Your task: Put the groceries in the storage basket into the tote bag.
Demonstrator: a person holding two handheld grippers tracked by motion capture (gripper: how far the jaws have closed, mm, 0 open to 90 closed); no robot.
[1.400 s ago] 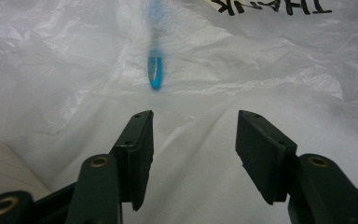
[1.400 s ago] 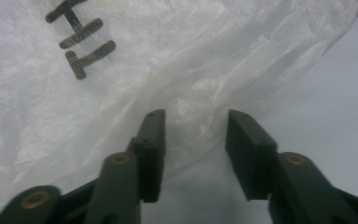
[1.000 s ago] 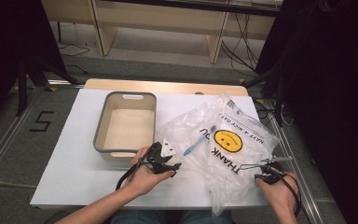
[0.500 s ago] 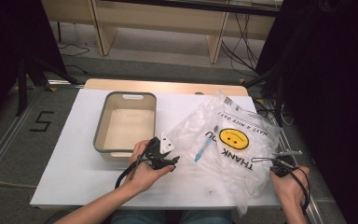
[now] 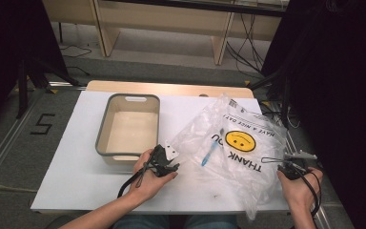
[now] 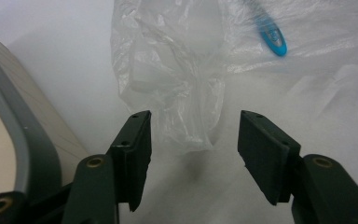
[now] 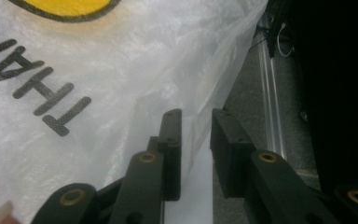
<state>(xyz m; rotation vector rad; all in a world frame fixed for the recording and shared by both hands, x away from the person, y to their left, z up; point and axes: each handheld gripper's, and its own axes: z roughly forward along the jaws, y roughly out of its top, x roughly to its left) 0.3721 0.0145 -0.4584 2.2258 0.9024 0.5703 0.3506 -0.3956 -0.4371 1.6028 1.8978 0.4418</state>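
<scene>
A white desk (image 5: 76, 162) carries everything, with a strip of bare wood along its far edge. Toward its left half, set back from the near edge, stands a grey-rimmed bin (image 5: 129, 125), empty, its pale floor bare; its near wall is just beside the left hand.

The largest loose thing is the clear plastic bag (image 5: 238, 157), spread over the right half of the desk, printed with a yellow smiley and black "THANK YOU" letters. Its right side reaches the desk's right edge and its near corner hangs toward the near edge. Inside it, toward the left part, lies a blue toothbrush (image 5: 208, 153), handle pointing toward the near edge.

The left gripper (image 5: 164, 160) sits near the middle of the desk, between bin and bag. Its jaws stand wide apart; a crumpled corner of the bag lies in the gap, and the pads do not press it. The toothbrush lies beyond, well apart from them.

The right gripper (image 5: 274, 160) is at the desk's right edge. Its jaws have just been opening and stand narrowly parted, a fold of the bag's edge between them, not pinched.
</scene>
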